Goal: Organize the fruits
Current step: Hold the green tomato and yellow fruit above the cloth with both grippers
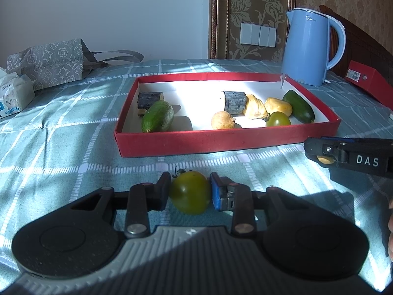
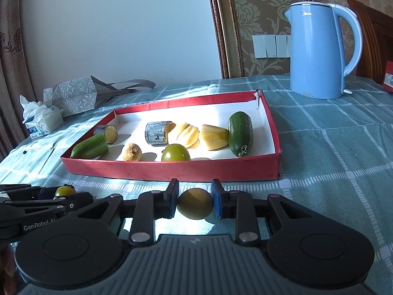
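Fruit filled a shallow red tray (image 1: 228, 145) on the checked blue cloth covering the surface (image 1: 73, 147). Inside it lay two green cucumbers (image 2: 240, 132), one at each end, two dark-barked cut stem pieces (image 2: 157, 132), two pale yellow fruit segments (image 2: 213, 137), a rough tan round fruit (image 2: 132, 152) and a green tomato (image 2: 175, 153). A blue kettle (image 2: 316, 49) stood behind the tray, a patterned bag (image 2: 73, 93) and tissue pack (image 2: 40, 120) to its left.

Just in front of the tray's near wall, the left gripper (image 1: 190, 191) reached forward low over the cloth, its fingers (image 1: 164, 189) pinching a second green tomato (image 1: 190, 193). Beside it the right gripper (image 2: 195, 202) was held level and parallel, its fingers (image 2: 173, 198) clamped on a small yellow-green round fruit (image 2: 195, 204), also outside the tray.
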The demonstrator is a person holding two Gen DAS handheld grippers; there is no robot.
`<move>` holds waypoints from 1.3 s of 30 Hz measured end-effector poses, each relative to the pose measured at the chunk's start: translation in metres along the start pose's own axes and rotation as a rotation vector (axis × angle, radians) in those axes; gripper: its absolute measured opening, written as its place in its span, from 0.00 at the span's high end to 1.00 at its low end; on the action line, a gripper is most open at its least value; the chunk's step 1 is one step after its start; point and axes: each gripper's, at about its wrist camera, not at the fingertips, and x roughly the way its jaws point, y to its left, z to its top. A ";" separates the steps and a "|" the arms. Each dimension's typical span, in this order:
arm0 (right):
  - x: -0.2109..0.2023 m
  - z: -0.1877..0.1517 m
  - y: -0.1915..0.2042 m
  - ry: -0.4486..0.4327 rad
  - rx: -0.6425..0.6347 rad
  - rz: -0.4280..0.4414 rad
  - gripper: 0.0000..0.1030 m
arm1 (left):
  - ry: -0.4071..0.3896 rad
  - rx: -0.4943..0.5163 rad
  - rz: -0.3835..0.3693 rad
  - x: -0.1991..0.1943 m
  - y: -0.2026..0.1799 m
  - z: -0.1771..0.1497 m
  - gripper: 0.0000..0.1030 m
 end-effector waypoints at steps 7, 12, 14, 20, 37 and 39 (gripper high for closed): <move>0.004 0.000 0.003 0.022 -0.014 0.000 0.73 | 0.000 0.001 0.000 0.000 0.000 0.000 0.70; 0.005 0.000 0.005 0.030 -0.024 0.004 0.73 | 0.000 0.001 0.001 0.000 0.000 0.000 0.70; 0.005 0.000 0.006 0.031 -0.023 0.003 0.73 | 0.000 0.001 0.000 0.000 0.000 0.000 0.70; 0.004 0.000 0.007 0.025 -0.032 -0.001 0.73 | 0.000 -0.001 0.000 0.000 0.000 0.000 0.70; 0.004 -0.001 0.009 0.023 -0.043 0.009 0.73 | -0.019 -0.033 -0.036 -0.005 0.005 0.000 0.70; 0.004 -0.001 0.008 0.022 -0.039 0.010 0.73 | -0.022 -0.046 -0.044 -0.007 0.008 0.000 0.70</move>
